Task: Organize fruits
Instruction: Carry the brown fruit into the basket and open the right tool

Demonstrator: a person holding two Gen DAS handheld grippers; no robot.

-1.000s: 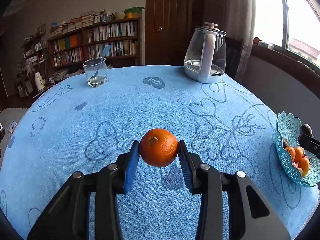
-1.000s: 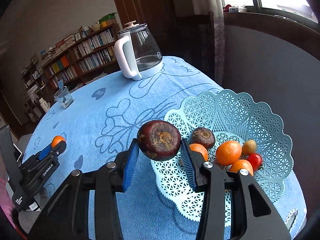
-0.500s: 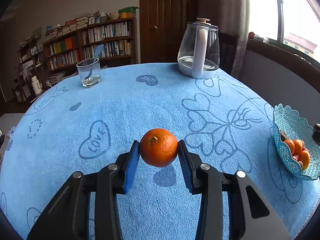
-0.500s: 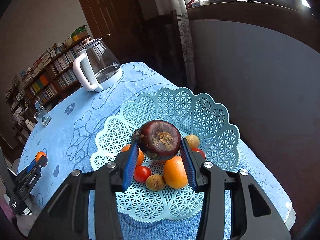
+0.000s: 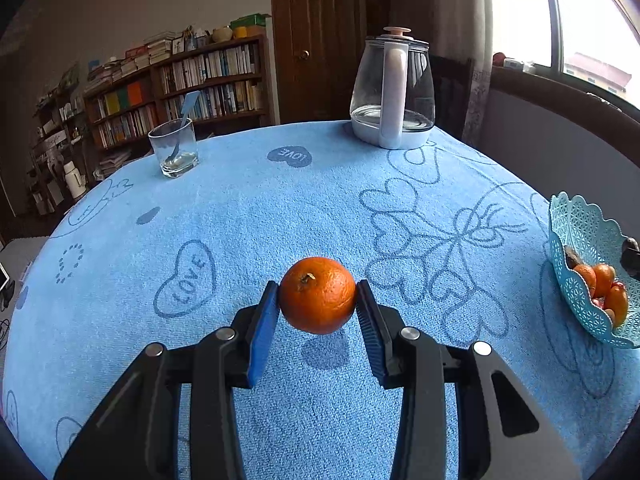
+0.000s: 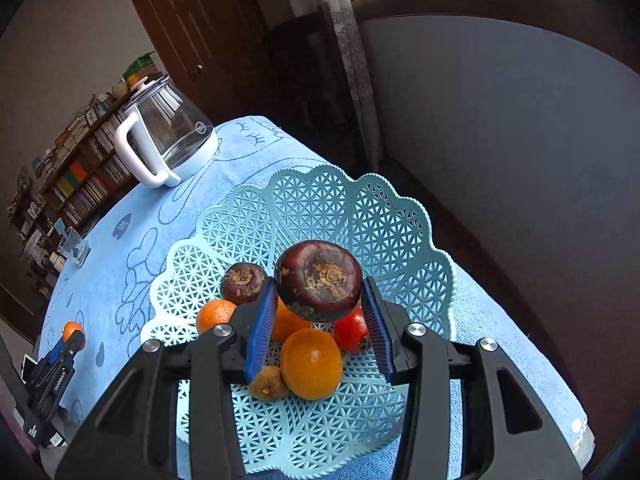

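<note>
Blue pads of the left gripper [image 5: 318,312] pinched an orange [image 5: 317,294] from both sides, holding it clear of the tablecloth [image 5: 280,208], where its shadow lay just below. Stem end of the orange faced up and toward the camera. Farther across the cloth stood a glass [image 5: 173,153] with a spoon in it, on the left, and a kettle [image 5: 393,89] with a white handle near the far edge. At the right edge of the table sat the basket [image 5: 576,236], well apart from the orange, with several orange fruits showing inside.

From the right wrist view, the right gripper [image 6: 319,312] had its jaws closed on a dark mangosteen [image 6: 319,278], its brown calyx scar facing the camera. It hung above the middle of the basket [image 6: 320,204], over the fruit already lying there: a second mangosteen [image 6: 242,278] at the back left, an orange fruit [image 6: 214,314] beside it, a large orange fruit [image 6: 311,364] in front, a red fruit [image 6: 350,334] to the right, and a small brownish fruit [image 6: 267,384] at the front left. Whether the held mangosteen touched the pile could not be told. The left gripper [image 6: 72,334] with its orange [image 6: 71,329] showed far off at the lower left, over the cloth [image 6: 120,280], and the kettle [image 6: 168,136] stood beyond the basket
</note>
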